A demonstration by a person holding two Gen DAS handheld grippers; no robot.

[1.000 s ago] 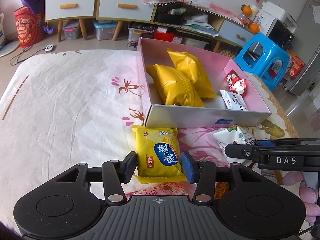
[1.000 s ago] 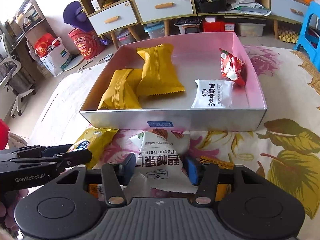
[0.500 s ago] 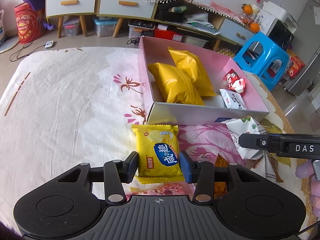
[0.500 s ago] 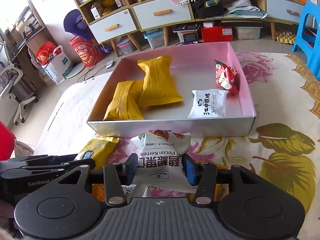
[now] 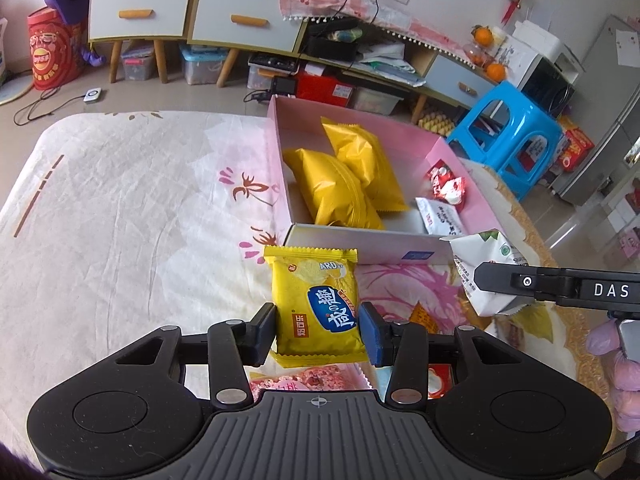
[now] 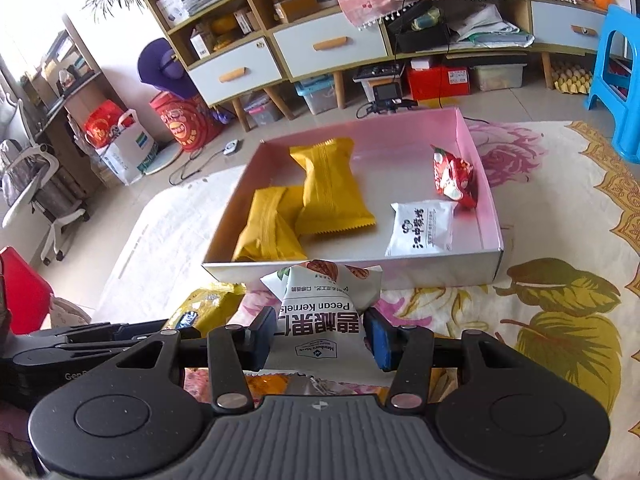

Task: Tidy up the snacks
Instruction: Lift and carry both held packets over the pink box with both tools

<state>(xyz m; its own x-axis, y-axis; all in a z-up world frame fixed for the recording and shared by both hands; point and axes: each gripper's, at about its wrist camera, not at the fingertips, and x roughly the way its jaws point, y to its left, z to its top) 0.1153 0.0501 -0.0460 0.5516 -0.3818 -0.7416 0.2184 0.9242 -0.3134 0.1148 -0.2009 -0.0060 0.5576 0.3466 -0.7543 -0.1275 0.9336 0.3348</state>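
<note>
My left gripper (image 5: 318, 330) is shut on a yellow cracker packet (image 5: 318, 300), held just above the flowered cloth before the pink box (image 5: 360, 246). My right gripper (image 6: 320, 334) is shut on a white pecan kernels pouch (image 6: 324, 308), lifted off the cloth near the box's front wall (image 6: 420, 270). The same pouch (image 5: 486, 264) shows at the right of the left wrist view, beside the right gripper's black finger. Inside the box lie two plain yellow packets (image 6: 316, 200), a white packet (image 6: 422, 228) and a red wrapped snack (image 6: 454, 176).
More snack packets lie on the cloth under both grippers, one pink (image 5: 312, 378) and one orange (image 6: 268, 384). A blue plastic stool (image 5: 516, 136) stands beyond the table's right edge. Drawers and shelves (image 6: 280, 52) line the far wall.
Both grippers closed on their packets and rose with them. The pecan pouch now hangs higher, at the box's front wall. The box looks farther off.
</note>
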